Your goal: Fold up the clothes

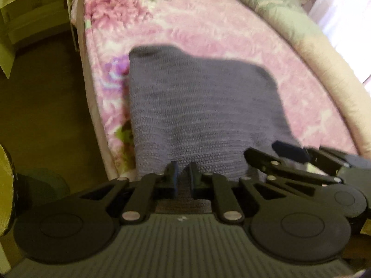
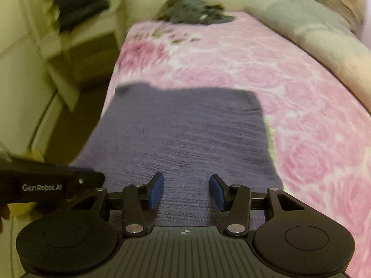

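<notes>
While left gripper (image 1: 183,176) seemingly pinches sweater (image 1: 197,106), right gripper (image 2: 186,191) gapes.

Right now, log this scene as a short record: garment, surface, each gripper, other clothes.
garment: purple knit cloth, lying flat on the bed, near edge toward both grippers
surface: pink floral bedspread
left gripper: fingers close together with the purple knit's near edge between them
right gripper: open, pads apart above the knit, nothing between them
other clothes: dark crumpled pile at the far end of the bed
beside bed: pale cabinet with dark items on top
image quality: motion blur, fine detail unclear
</notes>
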`<state>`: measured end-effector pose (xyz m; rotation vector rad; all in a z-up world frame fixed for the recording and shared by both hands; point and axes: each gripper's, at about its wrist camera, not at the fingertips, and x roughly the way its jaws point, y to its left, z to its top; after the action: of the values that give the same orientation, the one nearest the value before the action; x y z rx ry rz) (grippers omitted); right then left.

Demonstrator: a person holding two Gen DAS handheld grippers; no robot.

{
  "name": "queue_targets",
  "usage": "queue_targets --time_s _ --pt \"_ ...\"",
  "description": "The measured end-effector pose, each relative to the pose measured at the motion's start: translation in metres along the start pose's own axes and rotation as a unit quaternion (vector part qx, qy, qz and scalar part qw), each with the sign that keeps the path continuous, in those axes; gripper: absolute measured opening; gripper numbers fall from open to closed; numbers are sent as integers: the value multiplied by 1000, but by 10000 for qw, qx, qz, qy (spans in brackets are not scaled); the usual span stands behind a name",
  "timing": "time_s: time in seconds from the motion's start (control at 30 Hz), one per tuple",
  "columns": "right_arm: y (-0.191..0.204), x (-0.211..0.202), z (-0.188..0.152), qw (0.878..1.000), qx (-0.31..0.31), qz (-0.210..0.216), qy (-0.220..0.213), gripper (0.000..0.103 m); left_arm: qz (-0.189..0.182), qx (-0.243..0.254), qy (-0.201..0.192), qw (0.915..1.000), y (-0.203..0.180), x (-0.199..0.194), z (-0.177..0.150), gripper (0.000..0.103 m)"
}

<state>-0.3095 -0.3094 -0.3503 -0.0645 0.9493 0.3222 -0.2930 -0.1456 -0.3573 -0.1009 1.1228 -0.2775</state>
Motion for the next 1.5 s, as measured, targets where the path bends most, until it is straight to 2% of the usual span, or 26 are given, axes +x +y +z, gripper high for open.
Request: queue_targets --time_s 0.2,0.4,0.5,0.57,0.67,0.73,0.83,0.93,1.03,1.17,1.27,1.4,1.5 --pt "6 29 6 9980 -343 -61 524 48 43 -49 216 9997 3 18 6 11" --pt "1 39 11 9980 -293 -38 565 48 -116 -355 415 9984 13 20 19 10" --pt "-13 22 17 9989 98 147 443 49 -254 -567 399 9973 14 2 28 9" --pt "-24 7 21 9983 405 267 334 49 -263 -551 213 9979 11 -11 34 8" --pt "-35 -8 24 9974 659 105 286 49 -430 -473 40 9979 4 -18 44 8" --pt "-40 -8 24 9965 782 30 279 49 -473 -318 80 9983 -3 -10 50 8" --pt "-39 2 24 9971 687 82 321 49 -243 -42 257 9994 -12 11 46 12" --pt "-31 19 26 9975 399 18 575 49 -227 -265 329 9988 -5 27 40 12" --pt "-29 35 27 9962 384 -72 777 49 -171 -232 333 9990 -4 36 40 12" --pt "-22 50 25 9959 278 -276 817 49 -51 -269 332 9991 -6 43 43 12" --pt "-24 51 26 9956 313 -243 845 50 96 -221 417 9988 -12 42 48 12" --pt "-44 33 35 9929 911 32 765 50 373 -242 617 9971 -25 22 61 12" --pt "-56 0 31 9872 1457 -3 644 50 1010 -58 683 9925 -40 -3 61 14"
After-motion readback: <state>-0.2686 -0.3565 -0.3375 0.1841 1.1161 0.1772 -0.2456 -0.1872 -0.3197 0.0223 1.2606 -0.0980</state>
